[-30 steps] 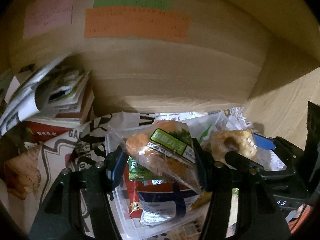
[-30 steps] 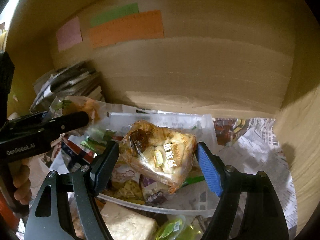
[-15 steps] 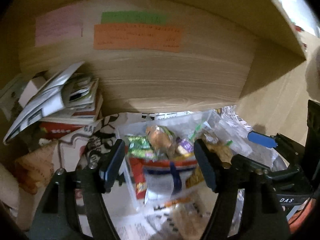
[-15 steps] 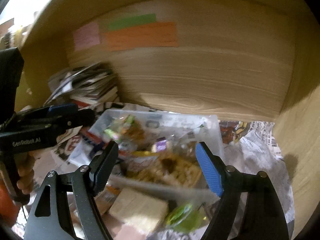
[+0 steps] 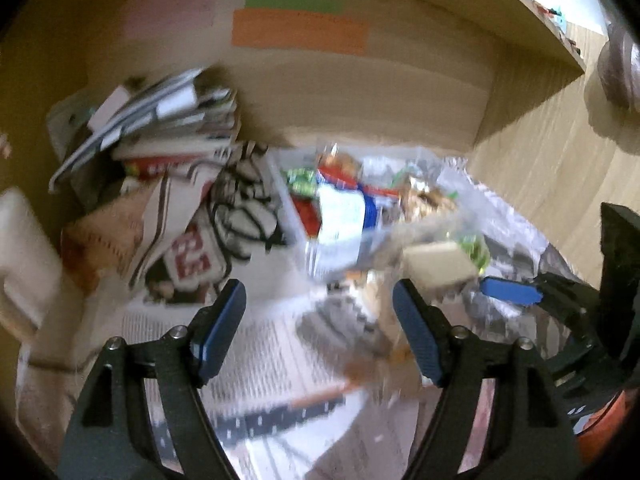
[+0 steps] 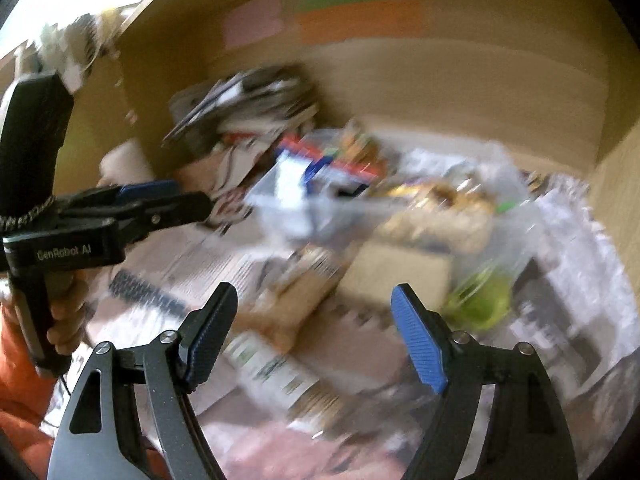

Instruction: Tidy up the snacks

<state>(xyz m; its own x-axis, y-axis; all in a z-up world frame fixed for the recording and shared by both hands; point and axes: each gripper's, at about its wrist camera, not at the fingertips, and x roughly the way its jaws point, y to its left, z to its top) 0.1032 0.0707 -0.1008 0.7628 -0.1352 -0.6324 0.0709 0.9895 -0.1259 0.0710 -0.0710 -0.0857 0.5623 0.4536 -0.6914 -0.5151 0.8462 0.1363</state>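
Wooden shelf bay, newspaper-lined floor (image 5: 260, 344). Clear bin (image 5: 304, 216) of snacks at rear centre; loose packets (image 6: 288, 304) near front. Left gripper (image 5: 316, 332) just widened, empty; right gripper (image 6: 316, 336) wide, empty. Advised: steady both, centre 1 packet between pads before closing.

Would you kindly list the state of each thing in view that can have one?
left gripper: jaws open and just been opening, nothing between them.
right gripper: jaws open, holding nothing.
clear plastic bin: no lid visible, filled with snack packets.
tan snack block: lying loose outside the bin.
green packet: lying on the newspaper beside the block.
stack of magazines: piled untidily against the back wall.
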